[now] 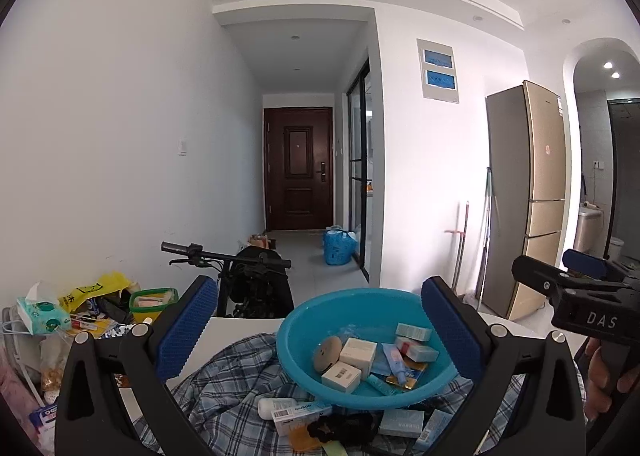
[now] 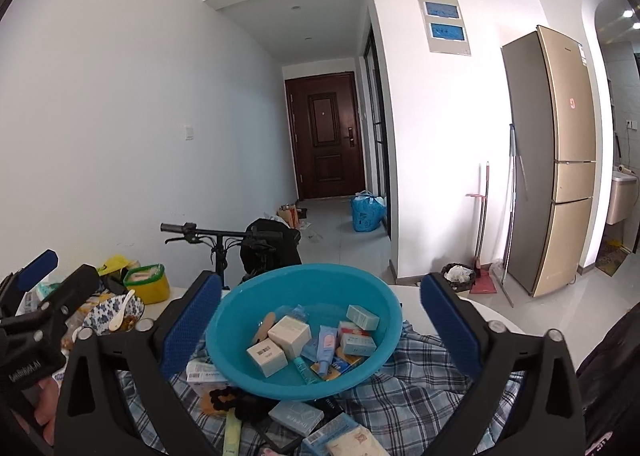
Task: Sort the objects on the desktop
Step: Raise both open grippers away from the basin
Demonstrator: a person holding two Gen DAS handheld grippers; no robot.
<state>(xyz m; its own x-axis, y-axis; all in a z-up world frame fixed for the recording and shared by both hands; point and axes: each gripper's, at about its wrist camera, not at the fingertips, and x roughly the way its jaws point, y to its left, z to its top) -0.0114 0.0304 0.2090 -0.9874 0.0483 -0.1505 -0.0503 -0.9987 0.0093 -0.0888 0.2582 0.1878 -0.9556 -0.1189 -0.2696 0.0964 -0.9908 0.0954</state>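
I am holding both grippers level w/ jaws spread wide and gripping nothing: the left gripper [image 1: 316, 332] is framing the blue basin [image 1: 300, 320] from the near side, and the right gripper [image 2: 320, 328] is framing the same basin [image 2: 236, 308]. The basin is sitting on a plaid cloth [image 2: 420, 380] and is carrying small boxes [image 2: 289, 332] and tubes [image 2: 326, 346], w/ more boxes [image 2: 295, 416] lying on the cloth just in front of the basin. Left of the basin a patterned bowl w/ spoon [image 2: 114, 312] and a green-lidded tub [image 2: 146, 282] are standing; behind the basin a scooter handlebar [image 2: 218, 232] is showing.
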